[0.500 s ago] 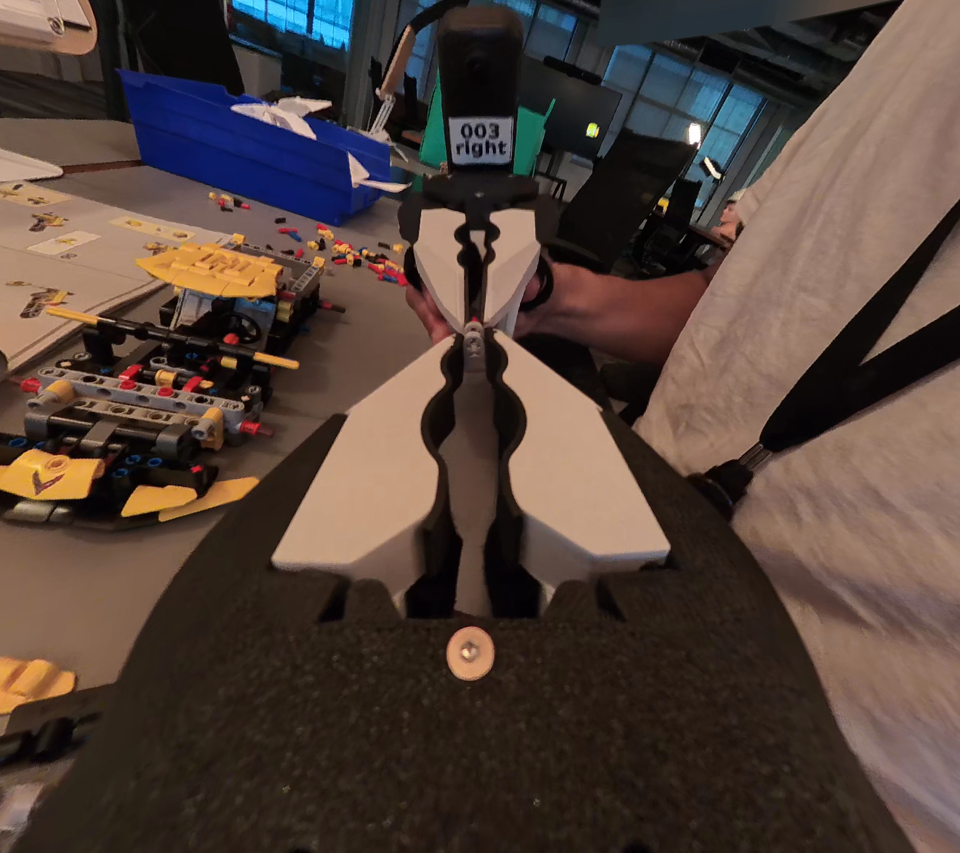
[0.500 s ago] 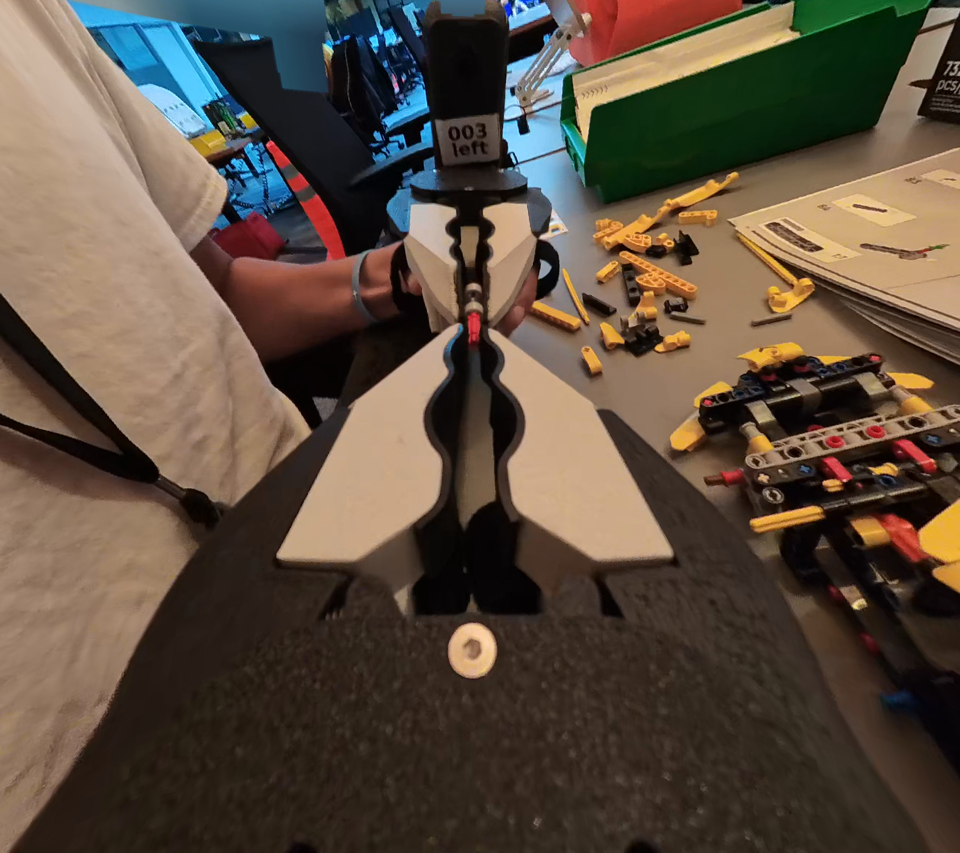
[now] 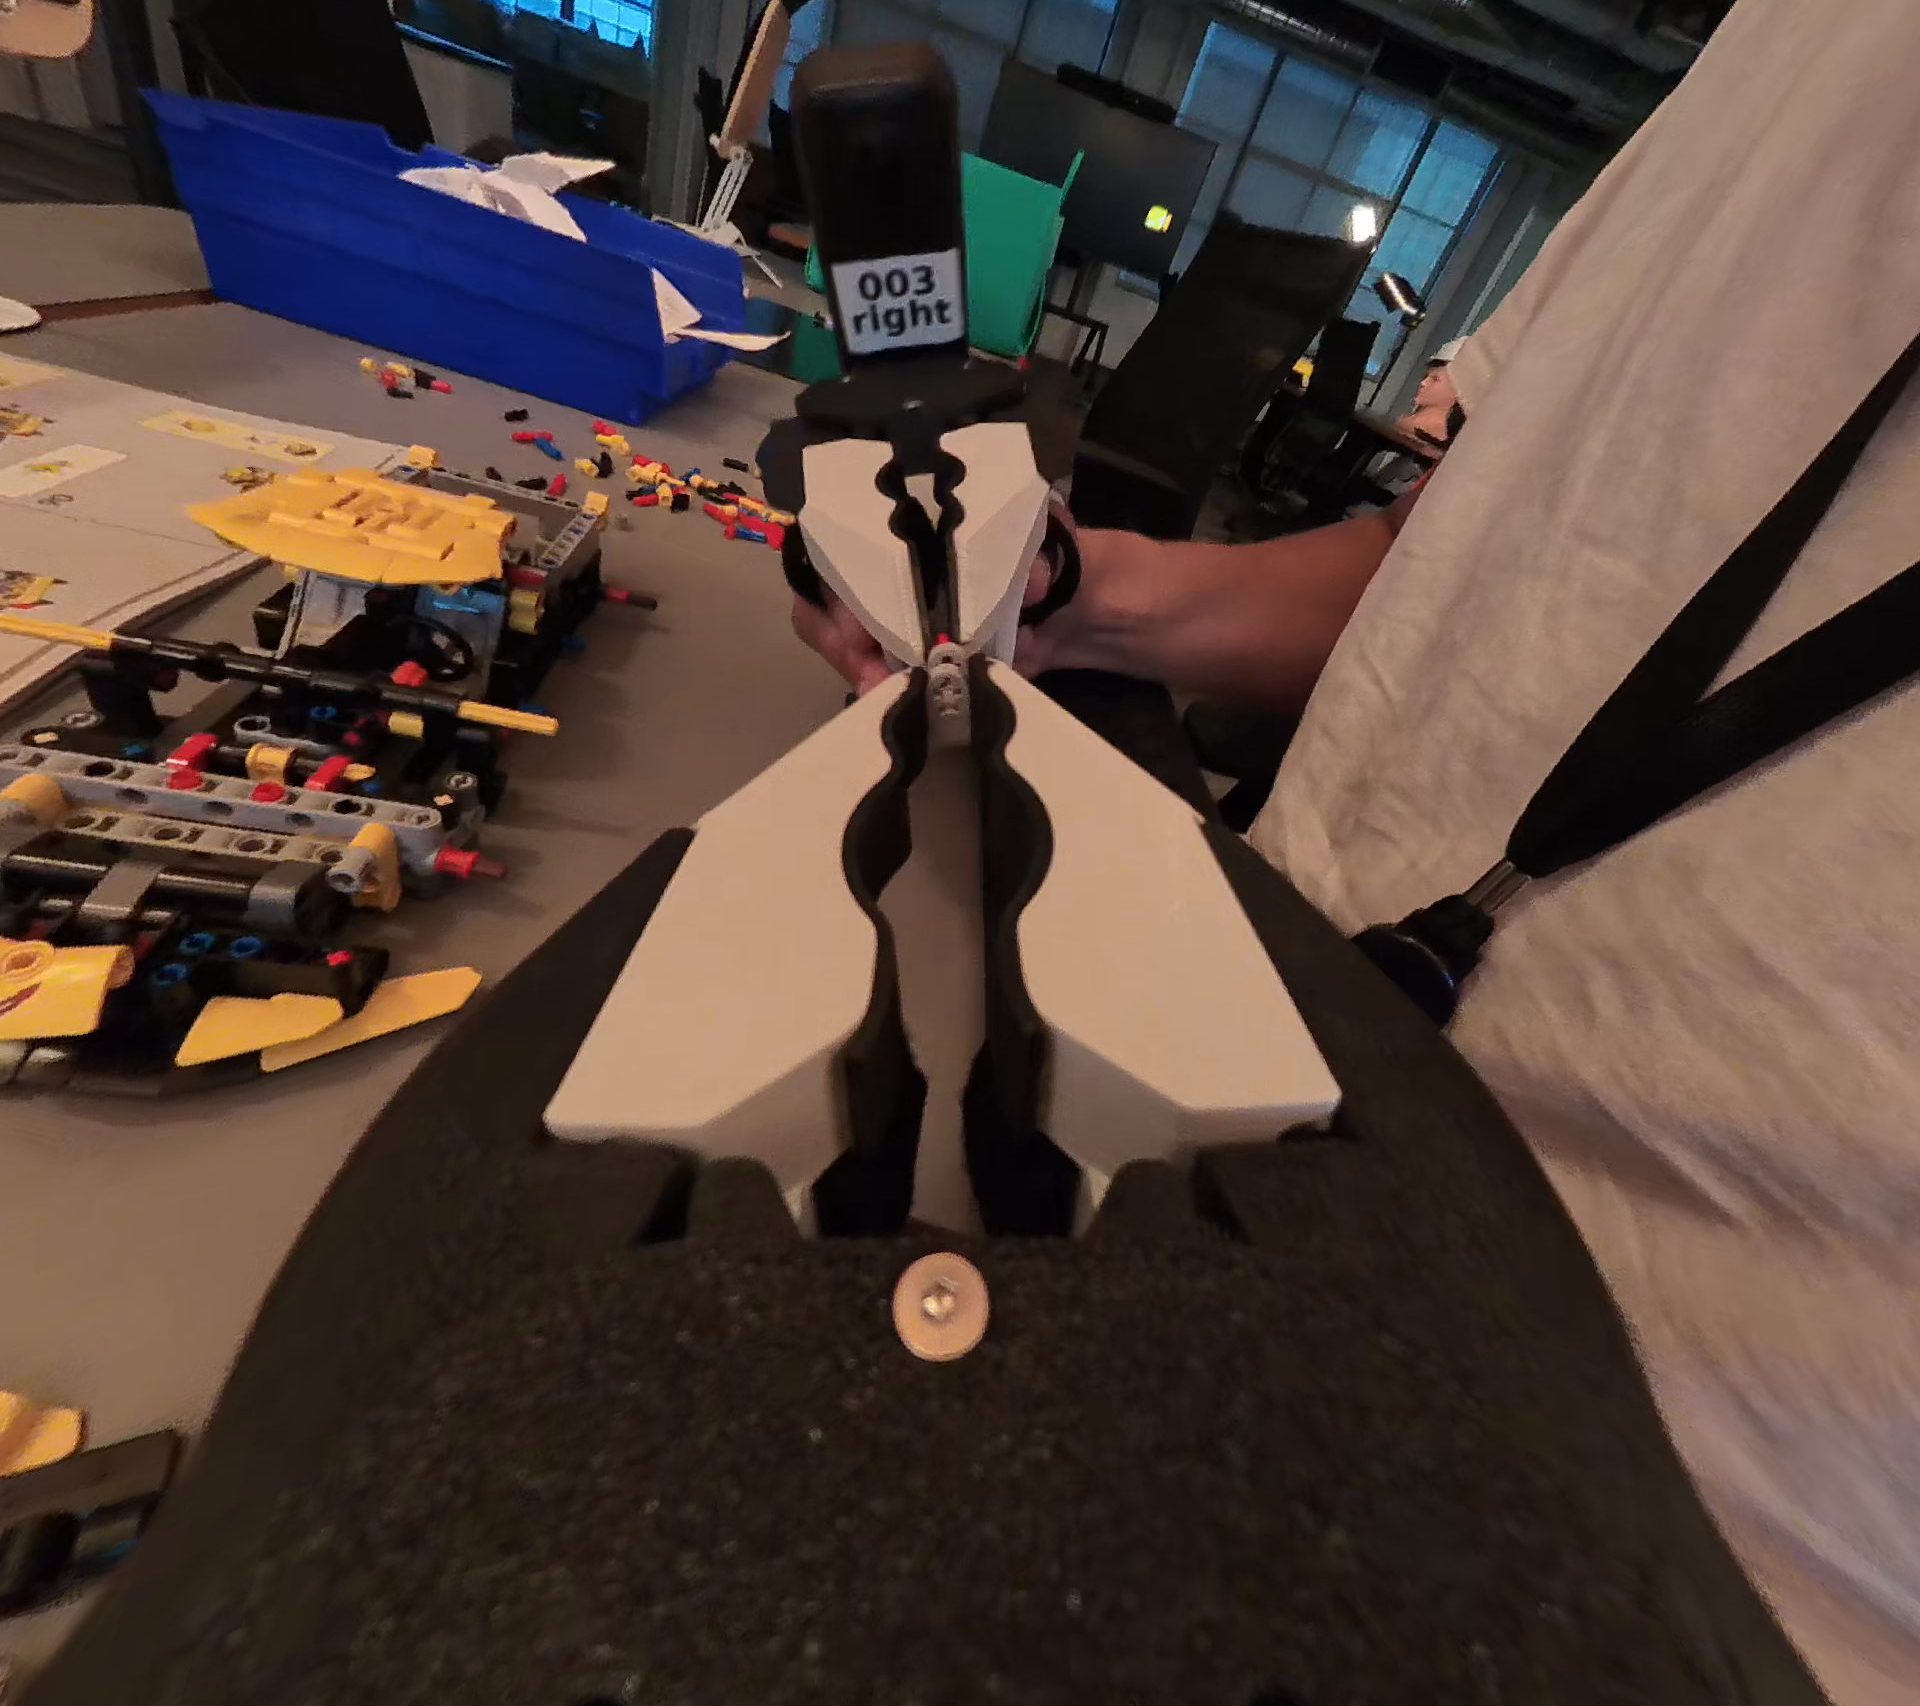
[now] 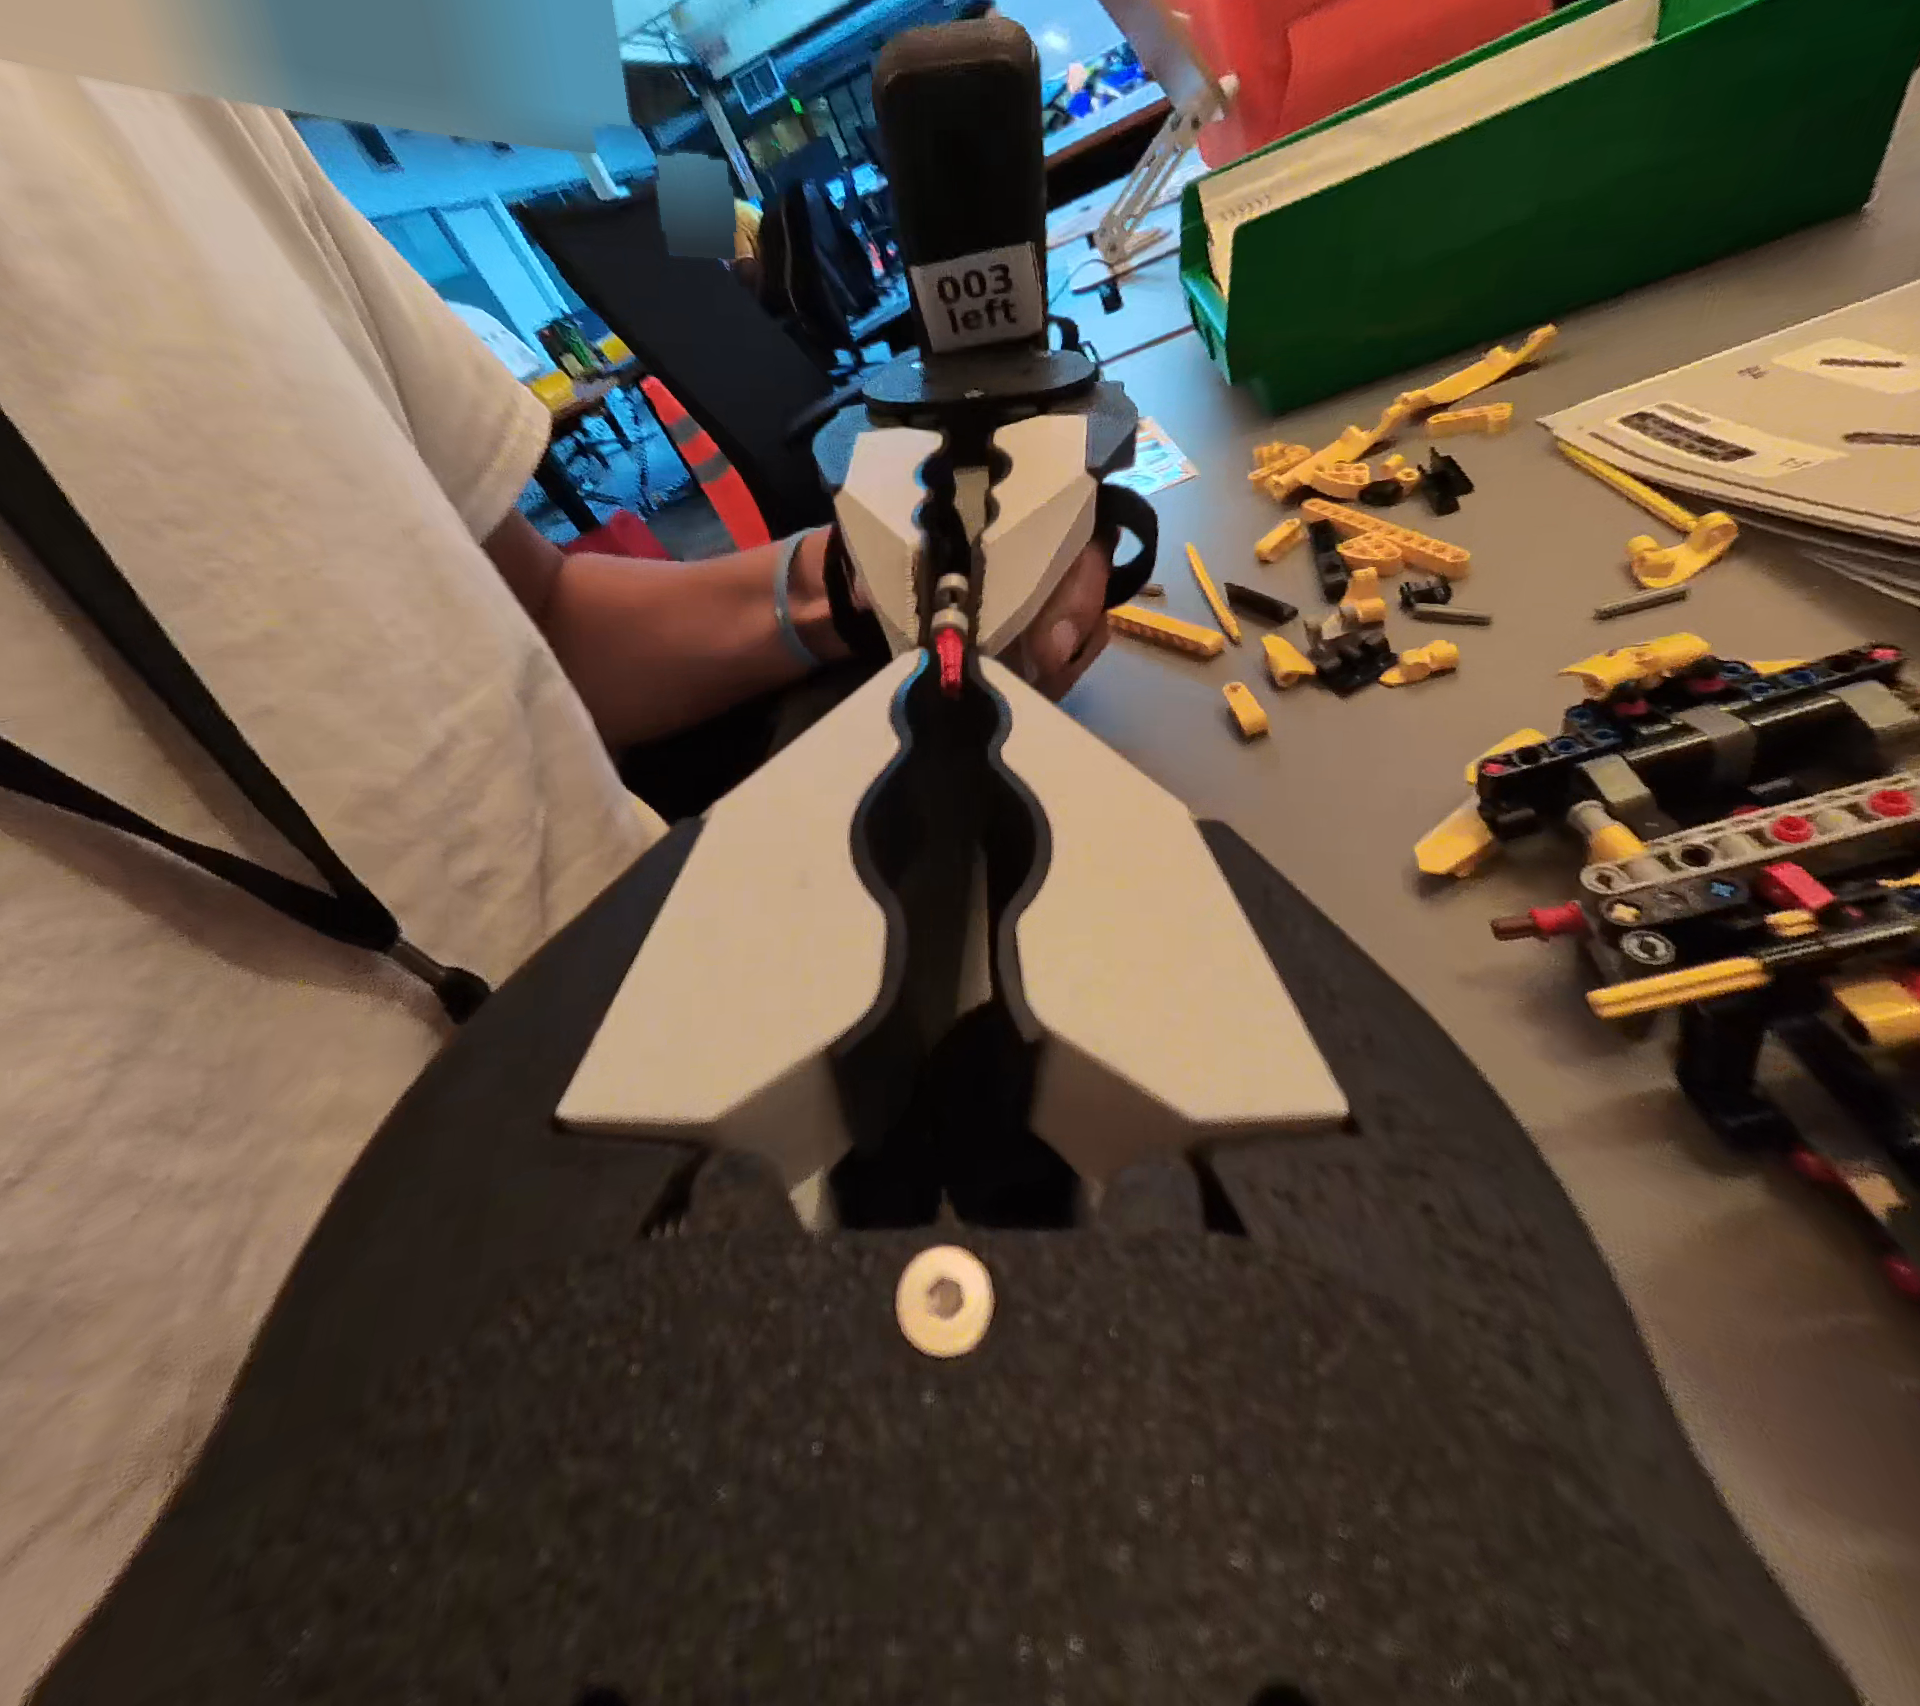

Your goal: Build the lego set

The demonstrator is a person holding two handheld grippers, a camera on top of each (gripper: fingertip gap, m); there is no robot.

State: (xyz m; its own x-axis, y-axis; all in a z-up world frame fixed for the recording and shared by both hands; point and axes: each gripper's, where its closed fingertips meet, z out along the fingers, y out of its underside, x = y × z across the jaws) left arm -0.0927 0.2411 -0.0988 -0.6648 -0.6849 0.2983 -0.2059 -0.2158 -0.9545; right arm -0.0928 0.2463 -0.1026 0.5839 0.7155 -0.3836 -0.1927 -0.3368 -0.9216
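My two grippers meet tip to tip above the table edge, in front of the person's white shirt. My left gripper (image 3: 943, 677) is shut on a small grey connector piece (image 3: 943, 692). My right gripper (image 4: 948, 671) is shut on a short red pin (image 4: 948, 651), whose end meets the grey connector piece (image 4: 951, 598). The right gripper (image 3: 940, 640) shows opposite in the left wrist view, and the left gripper (image 4: 951, 622) opposite in the right wrist view. The part-built black, grey and yellow car model (image 3: 260, 721) lies on the table and also shows in the right wrist view (image 4: 1714, 877).
Loose yellow and black parts (image 4: 1351, 544) lie by a green bin (image 4: 1558, 202) and instruction booklets (image 4: 1766, 430). Small red, yellow and black pins (image 3: 665, 482) lie scattered before a blue bin (image 3: 447, 274). A person's hand (image 3: 1143, 607) holds each gripper. The grippers are tip to tip, or close to it.
Both grippers have stayed tip to tip and shut on their pieces. Both views have shifted and tilted slightly, so the hands turned a little. The car model has not moved.
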